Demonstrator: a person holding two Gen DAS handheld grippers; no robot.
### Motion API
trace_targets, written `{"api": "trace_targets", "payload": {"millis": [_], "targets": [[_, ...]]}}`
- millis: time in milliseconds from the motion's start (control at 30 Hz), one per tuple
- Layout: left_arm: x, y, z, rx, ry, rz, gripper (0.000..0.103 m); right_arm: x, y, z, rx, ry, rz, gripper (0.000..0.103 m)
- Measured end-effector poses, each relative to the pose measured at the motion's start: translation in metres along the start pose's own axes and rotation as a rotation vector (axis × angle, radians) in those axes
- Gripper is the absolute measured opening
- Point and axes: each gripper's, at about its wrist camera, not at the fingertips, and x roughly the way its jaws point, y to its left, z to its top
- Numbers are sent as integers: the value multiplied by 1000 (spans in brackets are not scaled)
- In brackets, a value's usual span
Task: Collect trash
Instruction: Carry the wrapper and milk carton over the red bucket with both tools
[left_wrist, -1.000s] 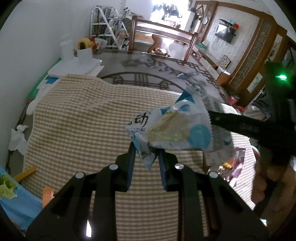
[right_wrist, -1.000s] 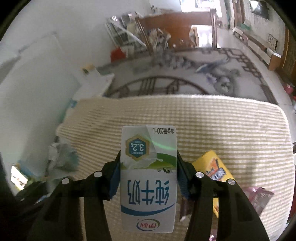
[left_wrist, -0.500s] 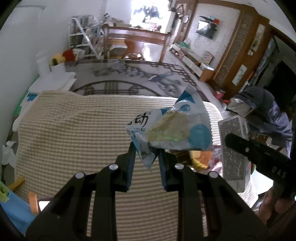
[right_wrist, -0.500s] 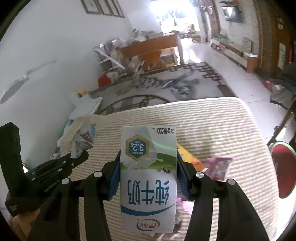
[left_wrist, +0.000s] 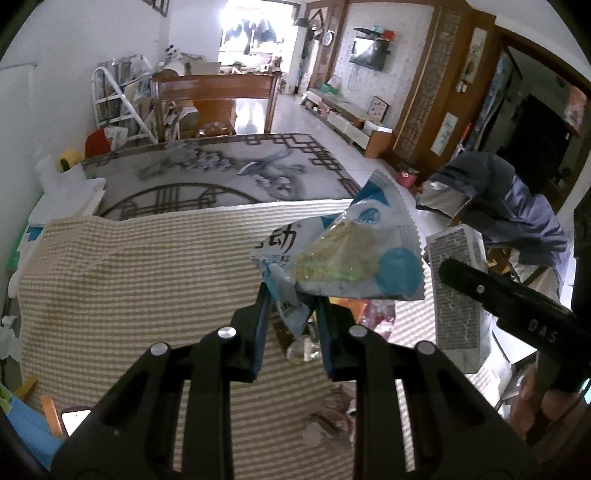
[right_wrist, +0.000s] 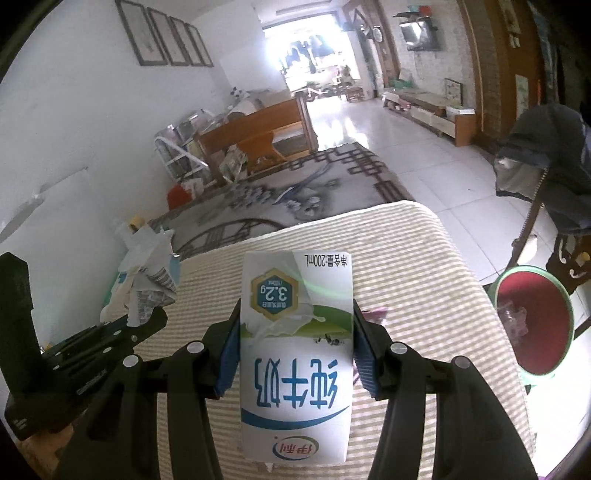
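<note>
My left gripper (left_wrist: 291, 314) is shut on a white and blue snack wrapper (left_wrist: 343, 254) and holds it above the checked tablecloth (left_wrist: 129, 277). My right gripper (right_wrist: 295, 343) is shut on a white and green milk carton (right_wrist: 295, 354), held upside down above the table. The carton also shows in the left wrist view (left_wrist: 456, 291), at the right, level with the wrapper. The wrapper and left gripper show at the left of the right wrist view (right_wrist: 147, 291). More wrappers and torn scraps (left_wrist: 332, 417) lie on the cloth under my left gripper.
A red bin with a green rim (right_wrist: 532, 321) stands on the floor right of the table. A chair draped with a dark jacket (right_wrist: 554, 155) is behind it. A patterned rug (left_wrist: 207, 173) and a wooden bench (left_wrist: 214, 99) lie beyond the table.
Both grippers have risen and turned right with their loads. The red bin has come into the right wrist view. The carton now sits close beside the wrapper.
</note>
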Motion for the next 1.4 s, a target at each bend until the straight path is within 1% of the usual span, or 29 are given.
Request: {"api": "trace_targets", "payload": {"millis": [200,433,700,1067,1400], "targets": [[3,-18,0,24,6,-11,23,-5,-17,-3,22,3,-15,51],[15,-38,-1,35,33,-28,23,-12,-39,-2,36,12,-67,51],[33,-76,3,73,56,-57,23,-24,-70,7,38,-6,-115,51],[52,-125,13,102,65,-63,23,-30,-118,23,57,-13,-113,51],[60,-161,23,102,43,-45,23,-36,-154,37,49,-23,-90,51]]}}
